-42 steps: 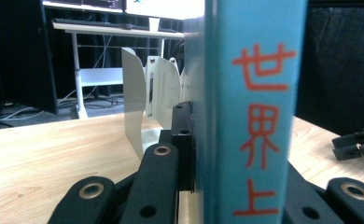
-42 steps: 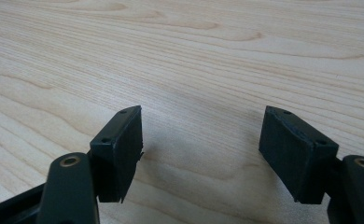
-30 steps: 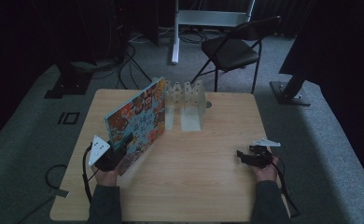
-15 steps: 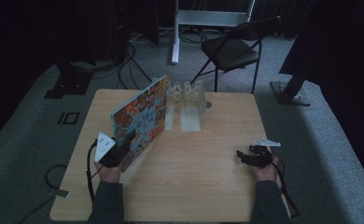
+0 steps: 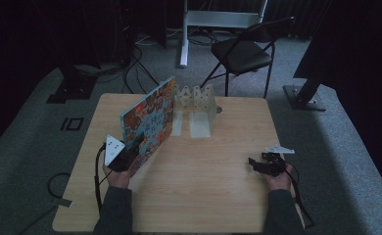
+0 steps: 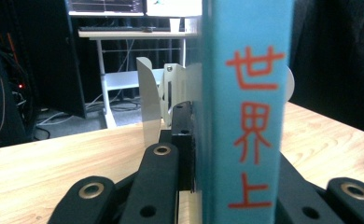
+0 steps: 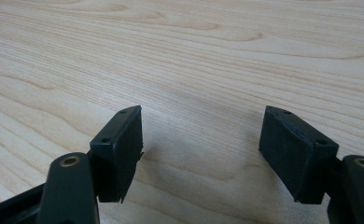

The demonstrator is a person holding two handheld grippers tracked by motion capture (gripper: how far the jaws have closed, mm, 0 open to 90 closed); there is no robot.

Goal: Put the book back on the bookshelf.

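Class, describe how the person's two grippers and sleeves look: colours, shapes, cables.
Both grippers are black. The left gripper and the right gripper each carry a pale three-cornered plate on top and trail a black cable. The right gripper's blocky black jaws hang from arms with brass-coloured rivets. Both sleeves are dark grey.

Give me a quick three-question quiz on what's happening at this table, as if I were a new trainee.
1. What does the left gripper hold?
2. True or false: the right gripper is shut on something.
3. What stands behind the book: A) a cup, B) a pale rack, C) a laptop?

Key:
1. A colourful book, clamped at its blue spine and held upright on the table.
2. False; its jaws stand open over bare wood.
3. B.
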